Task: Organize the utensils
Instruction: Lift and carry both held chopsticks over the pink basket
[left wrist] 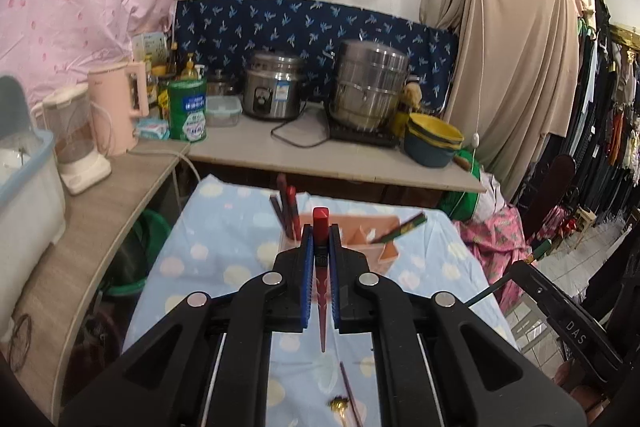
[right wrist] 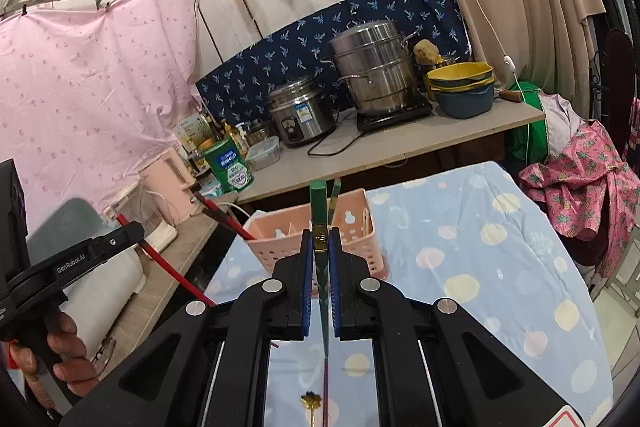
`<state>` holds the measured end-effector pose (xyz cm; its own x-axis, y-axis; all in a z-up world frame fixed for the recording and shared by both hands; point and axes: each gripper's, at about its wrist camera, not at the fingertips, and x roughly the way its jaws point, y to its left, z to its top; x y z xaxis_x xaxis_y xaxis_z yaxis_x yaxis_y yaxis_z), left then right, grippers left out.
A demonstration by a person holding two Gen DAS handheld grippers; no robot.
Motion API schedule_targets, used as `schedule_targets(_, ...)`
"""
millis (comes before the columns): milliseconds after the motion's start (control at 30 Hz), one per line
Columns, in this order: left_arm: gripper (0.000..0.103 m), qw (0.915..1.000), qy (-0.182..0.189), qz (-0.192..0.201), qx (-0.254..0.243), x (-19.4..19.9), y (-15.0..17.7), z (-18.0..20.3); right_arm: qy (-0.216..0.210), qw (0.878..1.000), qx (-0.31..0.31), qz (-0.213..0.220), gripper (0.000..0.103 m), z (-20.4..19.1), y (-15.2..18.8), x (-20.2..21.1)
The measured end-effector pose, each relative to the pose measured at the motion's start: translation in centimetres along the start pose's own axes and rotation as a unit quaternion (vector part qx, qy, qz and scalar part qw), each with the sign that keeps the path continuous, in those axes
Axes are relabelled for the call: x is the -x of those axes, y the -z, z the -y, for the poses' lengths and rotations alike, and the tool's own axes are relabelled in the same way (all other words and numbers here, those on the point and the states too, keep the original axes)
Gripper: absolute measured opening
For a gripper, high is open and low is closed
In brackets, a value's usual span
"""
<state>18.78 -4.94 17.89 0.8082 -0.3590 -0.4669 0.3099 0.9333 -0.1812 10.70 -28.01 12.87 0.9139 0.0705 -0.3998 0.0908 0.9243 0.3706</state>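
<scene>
Now the left gripper [left wrist: 321,241] clamps a red chopstick [left wrist: 321,227], the right gripper [right wrist: 320,245] a green chopstick [right wrist: 319,203], pink basket [right wrist: 356,223] just beyond both jaws, "GenRobot.AI" readable on the left one.

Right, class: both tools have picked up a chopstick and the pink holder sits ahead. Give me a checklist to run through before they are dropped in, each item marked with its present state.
1. Left tool shut on the red chopstick: ok.
2. Right tool shut on the green chopstick: ok.
3. Pink holder upright on the spotted cloth: ok.
4. Free compartment in the holder: cannot tell; red chopsticks fill one end, a green one leans in another.
5. Both held chopsticks above the holder's opening: not ok, they are short of it.
6. All utensils collected: not ok, a gold spoon lies on the cloth.
</scene>
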Motion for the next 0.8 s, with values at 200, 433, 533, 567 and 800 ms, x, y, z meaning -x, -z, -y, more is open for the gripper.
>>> schedule_targets(200, 0.007, 0.9992, 0.005, 0.040, 0.003, -0.4, -3.9, 0.7, -0.020, 0.999, -0.015, 0.044, 0.007, -0.5, -3.8, -1.1)
schedule_targets(433, 0.007, 0.9963, 0.010, 0.085, 0.009, -1.1, -8.1, 1.1, -0.025, 0.996, -0.023, 0.086, 0.007, -0.9, -7.8, -2.8)
schedule_targets(533, 0.007, 0.9956, 0.010, 0.093, 0.004, -2.2, -9.1, 1.5, -0.026, 0.995, -0.031, 0.095, 0.007, -0.8, -9.3, -3.8)
schedule_targets(567, 0.007, 0.9957, 0.010, 0.092, 0.002, -2.7, -9.3, 1.6, -0.025, 0.995, -0.031, 0.096, 0.007, -0.8, -9.6, -4.1)
schedule_targets(800, 0.007, 0.9979, 0.005, 0.065, -0.002, -6.5, -8.9, 1.7, -0.013, 0.995, -0.020, 0.093, 0.007, -1.5, -10.9, -7.3)
